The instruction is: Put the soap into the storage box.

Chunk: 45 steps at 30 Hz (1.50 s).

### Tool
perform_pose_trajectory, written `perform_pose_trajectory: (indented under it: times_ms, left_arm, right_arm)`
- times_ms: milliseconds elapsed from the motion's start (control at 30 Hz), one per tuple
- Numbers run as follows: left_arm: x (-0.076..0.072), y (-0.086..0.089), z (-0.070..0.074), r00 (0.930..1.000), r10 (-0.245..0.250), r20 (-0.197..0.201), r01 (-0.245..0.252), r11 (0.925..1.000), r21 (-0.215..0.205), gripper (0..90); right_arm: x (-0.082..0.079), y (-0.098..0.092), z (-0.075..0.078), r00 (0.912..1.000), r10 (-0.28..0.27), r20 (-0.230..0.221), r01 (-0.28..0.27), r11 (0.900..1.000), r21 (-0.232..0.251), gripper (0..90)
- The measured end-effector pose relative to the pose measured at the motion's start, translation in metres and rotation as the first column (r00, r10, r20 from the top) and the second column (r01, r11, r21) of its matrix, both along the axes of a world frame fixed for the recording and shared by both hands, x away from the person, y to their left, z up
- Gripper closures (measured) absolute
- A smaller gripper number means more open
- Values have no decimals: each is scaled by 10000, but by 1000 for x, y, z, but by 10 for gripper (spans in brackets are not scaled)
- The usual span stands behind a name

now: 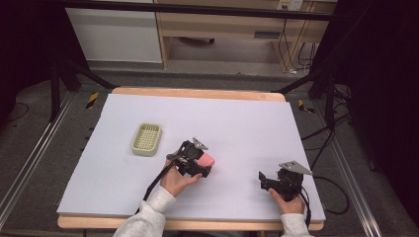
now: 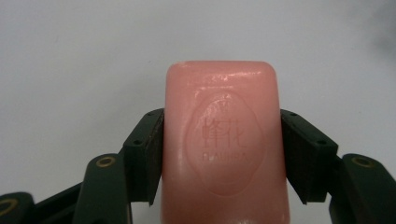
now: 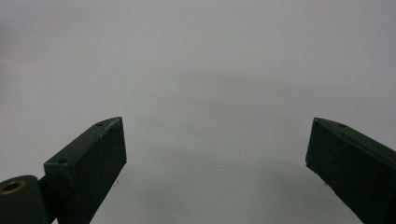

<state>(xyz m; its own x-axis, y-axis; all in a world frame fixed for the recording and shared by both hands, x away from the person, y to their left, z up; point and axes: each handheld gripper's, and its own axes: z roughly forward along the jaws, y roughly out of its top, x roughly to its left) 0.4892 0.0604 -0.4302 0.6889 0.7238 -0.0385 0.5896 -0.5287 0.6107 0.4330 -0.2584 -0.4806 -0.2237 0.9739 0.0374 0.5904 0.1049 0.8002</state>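
The soap (image 2: 224,149) is pink, with an oval stamp and letters pressed into it. The dish (image 1: 146,138) is pale yellow-green with a grid of little holes. The sheet (image 1: 237,123) is pale lilac. Both grippers (image 1: 197,165) (image 1: 269,180) are black, with grey plates on top

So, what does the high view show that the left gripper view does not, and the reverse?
High view alone: the pale green soap dish lying apart to the left of the left gripper, the right gripper with open jaws holding nothing, the person's hands and sleeves, the table's wooden edge and the floor around it.

Left gripper view alone: an oval stamp with characters pressed into the pink soap, and both black pads against its sides.

Both: the soap clamped in the left gripper above the white table cover.
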Motion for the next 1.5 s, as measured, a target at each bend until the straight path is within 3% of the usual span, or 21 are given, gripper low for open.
perform_pose_trajectory:
  times_ms: [567, 1133, 1500]
  left_arm:
    - [2, 52, 18, 9945, 996, 309, -978, 9937, -555, 372]
    - [5, 87, 30, 9869, 1529, 511, -1508, 9877, -423, 372]
    - [10, 106, 38, 9784, 1947, 696, -1913, 9801, -536, 372]
  right_arm:
    - [1, 2, -1, 10000, -16, -15, 15, 10000, -70, 54]
    - [1, 1, -1, 10000, -30, 22, 31, 10000, -88, 54]
    - [1, 1, -1, 10000, -53, 28, 53, 10000, -78, 54]
